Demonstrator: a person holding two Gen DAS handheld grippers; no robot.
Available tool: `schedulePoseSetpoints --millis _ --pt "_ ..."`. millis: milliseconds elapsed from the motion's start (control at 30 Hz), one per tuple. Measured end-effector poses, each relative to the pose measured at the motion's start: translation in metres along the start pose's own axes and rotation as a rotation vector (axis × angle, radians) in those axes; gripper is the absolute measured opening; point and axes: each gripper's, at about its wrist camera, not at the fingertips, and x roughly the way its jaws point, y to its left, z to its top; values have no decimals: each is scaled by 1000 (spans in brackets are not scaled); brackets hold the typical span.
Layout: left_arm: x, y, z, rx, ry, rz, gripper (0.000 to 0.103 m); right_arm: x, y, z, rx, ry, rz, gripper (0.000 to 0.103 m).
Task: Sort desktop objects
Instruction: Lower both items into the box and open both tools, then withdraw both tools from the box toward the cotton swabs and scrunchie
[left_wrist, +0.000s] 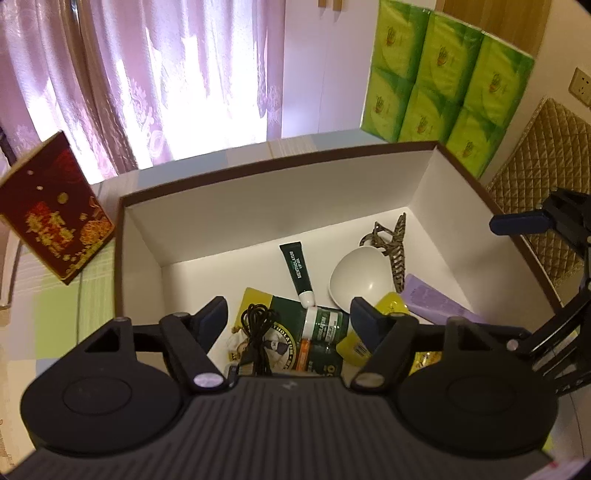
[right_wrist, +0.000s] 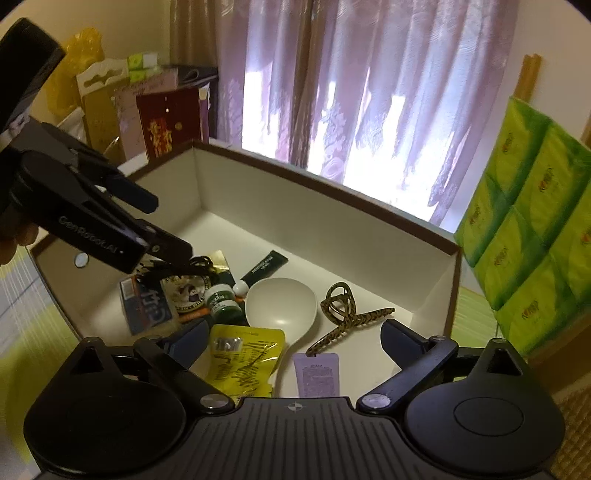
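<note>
A large open box, white inside with a dark brown rim, takes up the middle of both views and holds every sorted thing. Behind its far right corner a stack of green tissue packs stands upright; a red and gold carton stands off its left side.

On the box floor, a white spoon lies bowl-up, its handle running toward the near wall in the right wrist view. Just to its right there, a brown patterned hair claw lies with its long axis slanting from near left to far right. A yellow sachet lies flat beside the spoon handle, long axis pointing toward the near wall. A lilac tube rests near the wall, its flat end toward the hair claw. A dark green tube lies with its white cap toward the camera, touching a green jar. A coiled black cable sits on a green and yellow card.

The left gripper tilts steeply down over the cable and jar, fingers spread, nothing between them. The right gripper angles down over the sachet and lilac tube, spread wide, released and empty.
</note>
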Motion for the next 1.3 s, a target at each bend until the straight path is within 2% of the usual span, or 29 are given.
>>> schedulePoseSetpoints --millis 300,700,1300 --pt "-47 -10 -15 -16 -54 28 74 -40 8 -12 74 -60 -21 98" --pt "-97 -34 -50 -4 -78 94 74 -90 26 -30 114 -105 -48 99" --pt "-146 -52 -99 -55 -87 131 74 -138 59 -56 133 -147 -40 99"
